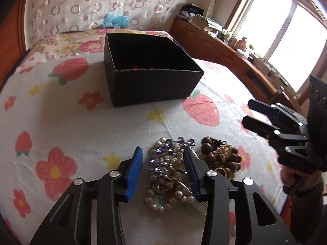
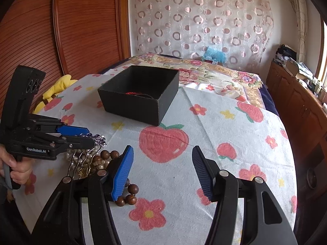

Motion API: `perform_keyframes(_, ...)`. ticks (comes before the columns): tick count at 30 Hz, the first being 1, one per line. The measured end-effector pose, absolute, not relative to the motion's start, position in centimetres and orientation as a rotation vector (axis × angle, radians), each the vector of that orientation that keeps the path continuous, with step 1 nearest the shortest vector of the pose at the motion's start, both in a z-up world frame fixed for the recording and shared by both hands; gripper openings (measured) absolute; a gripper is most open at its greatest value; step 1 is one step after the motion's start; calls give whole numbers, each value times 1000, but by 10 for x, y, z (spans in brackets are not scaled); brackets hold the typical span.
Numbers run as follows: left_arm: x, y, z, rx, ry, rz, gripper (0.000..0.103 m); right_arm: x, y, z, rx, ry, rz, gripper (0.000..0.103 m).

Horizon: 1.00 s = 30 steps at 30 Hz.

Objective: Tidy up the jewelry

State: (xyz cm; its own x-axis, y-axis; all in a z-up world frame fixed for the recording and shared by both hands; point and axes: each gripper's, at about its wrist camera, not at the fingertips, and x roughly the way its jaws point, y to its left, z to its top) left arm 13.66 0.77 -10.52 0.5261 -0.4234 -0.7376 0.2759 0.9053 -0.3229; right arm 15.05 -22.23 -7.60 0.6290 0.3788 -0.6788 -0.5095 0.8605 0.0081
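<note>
1. The jewelry heap [image 1: 184,163] lies on the flower-print towel [image 1: 81,132] spread over the bed, near the towel's front edge, with the black box [image 1: 147,69] standing well apart toward the far edge.
2. The left tool [image 1: 163,167] hangs over the heap with its pads part-spread; the blue rhinestone piece [image 1: 163,159] and the pearl strand [image 1: 169,198] sit between them, not visibly pinched (the right-hand pad looks close to the stones).
3. The right tool [image 2: 163,169] is spread wide over bare towel, holding nothing, just beside the wooden bead bracelet [image 2: 126,194].
4. Handling, as I judge it: light, limp, tangle-prone strands; pearls are smooth and likely to slip, so a bite on the stiff rhinestone piece or a bunched loop seems safest.
5. The wire hooks [image 2: 81,161] may snag neighbours, dragging the whole heap along.
</note>
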Motion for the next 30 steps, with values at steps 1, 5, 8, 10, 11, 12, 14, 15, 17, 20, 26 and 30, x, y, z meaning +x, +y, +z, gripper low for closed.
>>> perform_keyframes(1, 136, 9, -105, -181, 927, -425, 30, 151, -222, -77, -193, 732, 512, 62)
perform_keyframes(5, 128, 8, -99, -169, 906, -419, 22, 151, -221, -80, -196, 742, 511, 62)
perform_keyframes(8, 120, 7, -90, -142, 875, -407, 21, 150, -220, -81, -197, 745, 515, 62)
perform_keyframes(10, 113, 5, -83, -114, 845, -387, 21, 150, -218, -83, -196, 749, 517, 62)
perform_keyframes(11, 112, 6, -82, -107, 834, -380, 21, 149, -218, -84, -196, 751, 519, 62)
perform_keyframes(12, 108, 5, -78, -97, 815, -369, 21, 148, -216, -85, -198, 752, 521, 62)
perform_keyframes(14, 103, 5, -70, -74, 784, -350, 21, 146, -214, -86, -201, 753, 527, 62)
perform_keyframes(15, 99, 4, -65, -57, 762, -339, 21, 145, -214, -87, -201, 753, 530, 62)
perform_keyframes(17, 95, 3, -56, -30, 729, -317, 20, 141, -213, -87, -200, 752, 537, 62)
perform_keyframes(20, 87, 2, -47, 15, 679, -280, 21, 133, -211, -86, -196, 749, 554, 62)
perform_keyframes(26, 78, 10, -42, 16, 648, -255, 21, 122, -205, -89, -203, 757, 593, 62)
perform_keyframes(30, 77, 16, -44, 0, 649, -245, 21, 122, -201, -94, -200, 772, 607, 62)
